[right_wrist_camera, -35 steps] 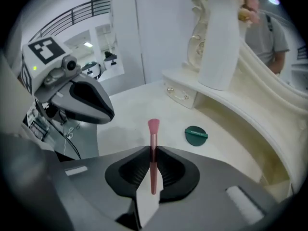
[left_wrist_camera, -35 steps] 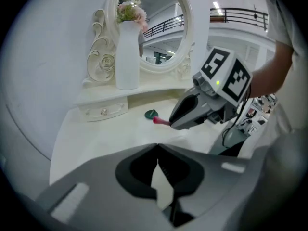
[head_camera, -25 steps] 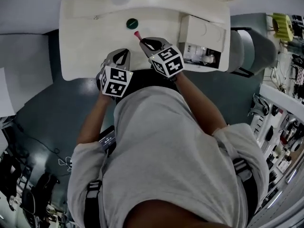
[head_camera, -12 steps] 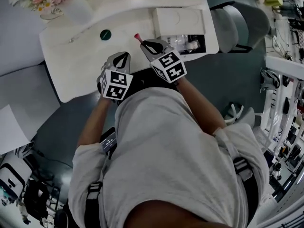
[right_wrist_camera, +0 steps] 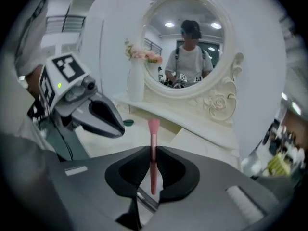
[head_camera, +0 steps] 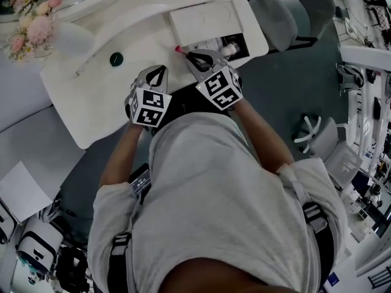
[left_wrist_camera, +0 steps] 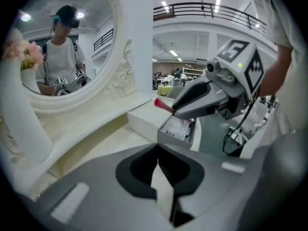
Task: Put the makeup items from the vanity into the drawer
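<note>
Pink-tipped makeup stick point(right_wrist_camera: 153, 129) is clamped upright between the jaws of the right gripper point(right_wrist_camera: 153, 150). The jaws are closed onto its thin shaft, and the flared tip stands clear above them. From the head view, that tip sits at the front left corner of the open drawer point(left_wrist_camera: 173, 137) of the white box on the vanity point(head_camera: 122, 96). The stick is held in the air, not resting on anything. The drawer already has small items inside (too blurred to identify).

Left gripper point(left_wrist_camera: 158, 162) has its jaws fully together with nothing between them. It sits over the vanity's front edge, just beside the right gripper.

A dark green round item point(head_camera: 116, 58) lies alone on the vanity top, well apart from both grippers.
</note>
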